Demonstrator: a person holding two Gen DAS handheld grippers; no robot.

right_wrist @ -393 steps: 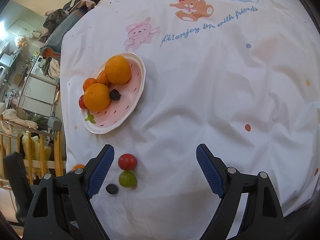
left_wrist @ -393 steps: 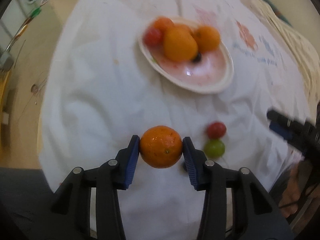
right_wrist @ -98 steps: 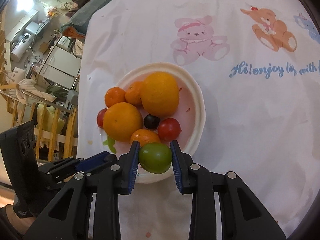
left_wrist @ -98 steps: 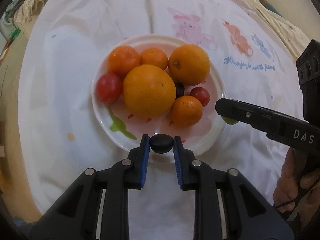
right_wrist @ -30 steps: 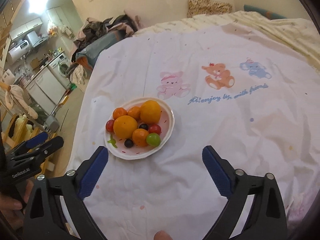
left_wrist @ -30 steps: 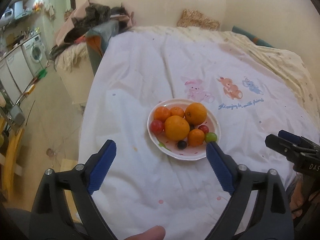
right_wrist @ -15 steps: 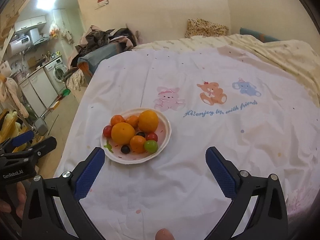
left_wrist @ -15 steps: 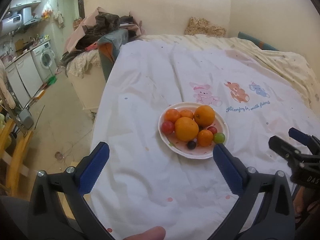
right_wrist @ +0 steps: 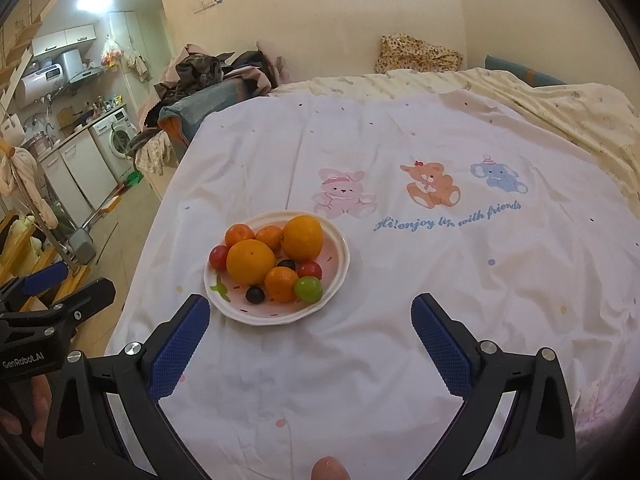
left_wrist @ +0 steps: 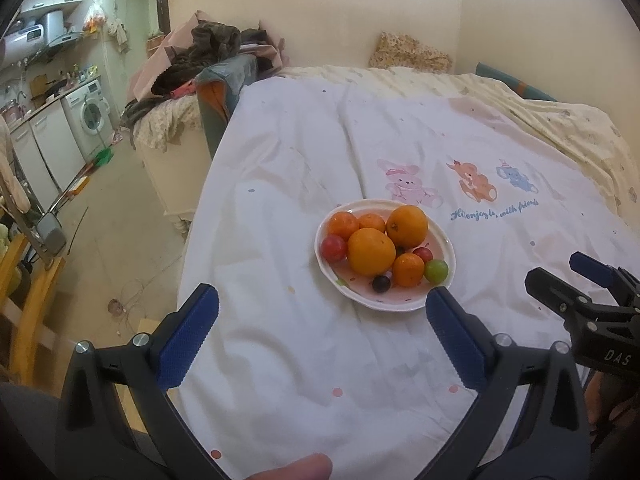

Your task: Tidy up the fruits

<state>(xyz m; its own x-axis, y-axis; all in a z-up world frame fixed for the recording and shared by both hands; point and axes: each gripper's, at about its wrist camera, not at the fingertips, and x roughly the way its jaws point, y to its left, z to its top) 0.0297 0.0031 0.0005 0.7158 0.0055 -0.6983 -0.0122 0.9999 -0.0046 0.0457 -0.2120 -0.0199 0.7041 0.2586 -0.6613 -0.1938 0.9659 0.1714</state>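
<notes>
A pink-and-white plate (left_wrist: 442, 240) (right_wrist: 340, 254) sits on the white printed cloth. It holds two big oranges (left_wrist: 371, 251) (right_wrist: 251, 261), several small tangerines, red tomatoes (left_wrist: 333, 248), a green fruit (left_wrist: 436, 270) (right_wrist: 308, 289) and a dark plum (left_wrist: 381, 283) (right_wrist: 255, 294). My left gripper (left_wrist: 322, 312) hangs open and empty, well short of the plate. My right gripper (right_wrist: 310, 314) is open and empty too, just in front of the plate's near rim. Each gripper shows at the edge of the other's view.
The cloth (right_wrist: 440, 280) covers a bed, with cartoon animals (right_wrist: 430, 184) printed behind the plate. Left of the bed lie bare floor (left_wrist: 120, 220), a washing machine (left_wrist: 90, 114), piled clothes (left_wrist: 212, 50) and a wooden chair (left_wrist: 24, 288). A fingertip (left_wrist: 296, 468) shows at the bottom edge.
Both grippers have drawn back and tilted up, so the plate looks smaller and more of the room shows. The left jaws have spread a little wider. The fruit has not moved.
</notes>
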